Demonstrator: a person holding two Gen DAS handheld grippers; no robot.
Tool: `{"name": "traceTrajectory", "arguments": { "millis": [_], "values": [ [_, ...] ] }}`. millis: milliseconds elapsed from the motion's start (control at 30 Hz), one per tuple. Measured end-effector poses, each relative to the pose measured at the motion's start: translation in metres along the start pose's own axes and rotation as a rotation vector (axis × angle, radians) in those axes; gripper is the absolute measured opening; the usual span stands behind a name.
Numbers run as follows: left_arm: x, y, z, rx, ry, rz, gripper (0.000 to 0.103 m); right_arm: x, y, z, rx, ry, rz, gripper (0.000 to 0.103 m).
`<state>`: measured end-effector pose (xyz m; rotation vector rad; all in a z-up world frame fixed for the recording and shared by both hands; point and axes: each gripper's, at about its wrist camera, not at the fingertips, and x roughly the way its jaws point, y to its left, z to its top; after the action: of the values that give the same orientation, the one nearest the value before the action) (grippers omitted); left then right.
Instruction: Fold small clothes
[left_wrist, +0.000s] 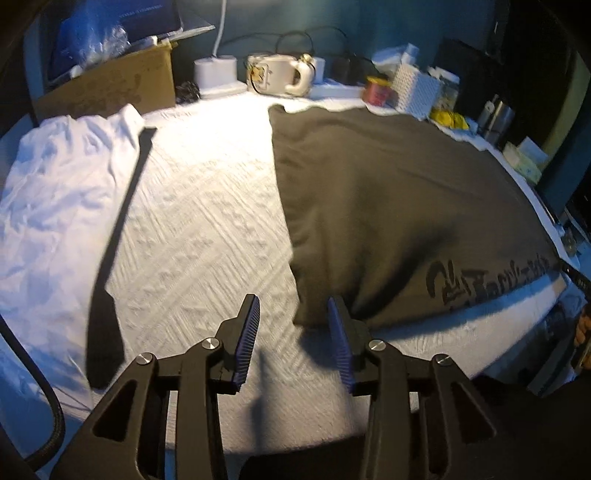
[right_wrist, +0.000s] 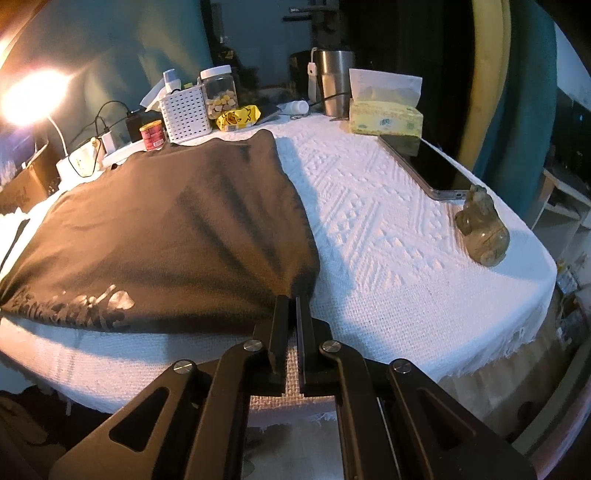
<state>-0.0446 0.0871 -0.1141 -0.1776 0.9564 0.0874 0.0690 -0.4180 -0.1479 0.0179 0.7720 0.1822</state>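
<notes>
Print on dark garment too blurred to read; right gripper clamped on its corner, left gripper apart, empty.

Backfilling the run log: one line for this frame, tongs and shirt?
left tongs: open, nothing held | right tongs: shut on dark shirt corner | shirt: flat on white cloth

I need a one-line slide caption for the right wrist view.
Right gripper shut on the near corner of the dark brown printed T-shirt, spread over a white woven tablecloth.

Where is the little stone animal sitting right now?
In the right wrist view, the stone animal sits on the white tablecloth near the table's right edge, just in front of the phone.
</notes>
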Motion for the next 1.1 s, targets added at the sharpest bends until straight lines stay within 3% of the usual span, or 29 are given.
{"name": "traceTrajectory", "arguments": {
  "millis": [100,233,567,833,1100],
  "values": [
    [0.004,0.001,0.007,0.01,-0.011,0.0,0.053,0.0,0.003,0.002,-0.008,0.01,-0.016,0.003],
    [0.012,0.001,0.016,0.018,-0.01,-0.001,0.054,0.0,0.006,0.004,-0.01,0.018,-0.03,0.004],
    [0.033,0.004,0.035,0.03,0.023,0.006,0.054,0.002,0.001,0.013,-0.006,0.041,-0.094,0.037],
    [0.049,0.014,0.072,0.027,-0.009,0.022,0.054,0.008,-0.003,0.048,-0.019,0.038,-0.14,0.039],
    [0.075,0.022,0.115,0.033,-0.026,0.027,0.054,0.042,0.008,0.1,-0.055,0.041,-0.148,0.039]
  ]
}}
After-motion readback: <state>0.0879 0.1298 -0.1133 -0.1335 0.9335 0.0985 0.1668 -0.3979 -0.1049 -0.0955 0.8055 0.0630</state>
